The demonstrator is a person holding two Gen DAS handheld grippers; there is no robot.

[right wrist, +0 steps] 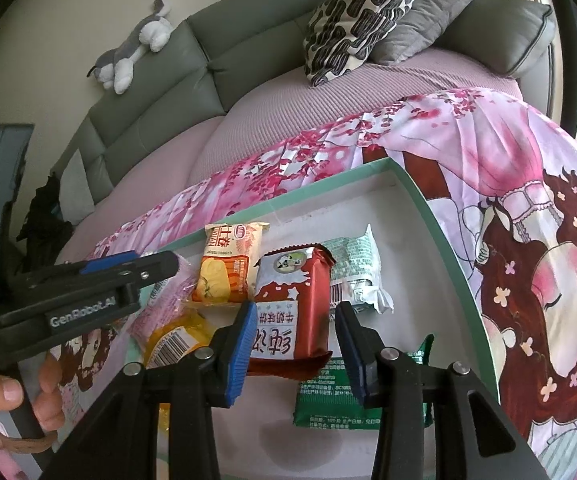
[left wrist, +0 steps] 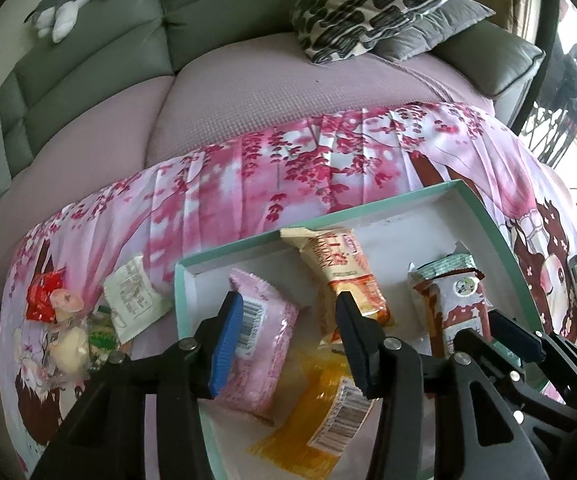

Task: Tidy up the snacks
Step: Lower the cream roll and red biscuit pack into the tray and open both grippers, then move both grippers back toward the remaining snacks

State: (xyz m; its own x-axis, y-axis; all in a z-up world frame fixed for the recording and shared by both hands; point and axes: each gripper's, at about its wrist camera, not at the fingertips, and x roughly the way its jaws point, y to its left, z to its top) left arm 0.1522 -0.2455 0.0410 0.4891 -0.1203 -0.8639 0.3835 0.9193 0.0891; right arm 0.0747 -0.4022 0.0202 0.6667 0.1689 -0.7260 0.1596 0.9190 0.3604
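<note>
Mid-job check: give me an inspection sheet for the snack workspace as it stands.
Surface: floral pink cloth spread over a sofa seat.
Job's things: teal-rimmed box holds a pink packet, yellow packet, orange packet, red packet, silver packet and green packet.
Clutter: loose snacks on the cloth left of the box.
Grippers: left gripper open over the pink packet; right gripper open over the red packet.
Cables: nothing seen.
Surroundings: patterned cushion, grey cushion, plush toy.
</note>
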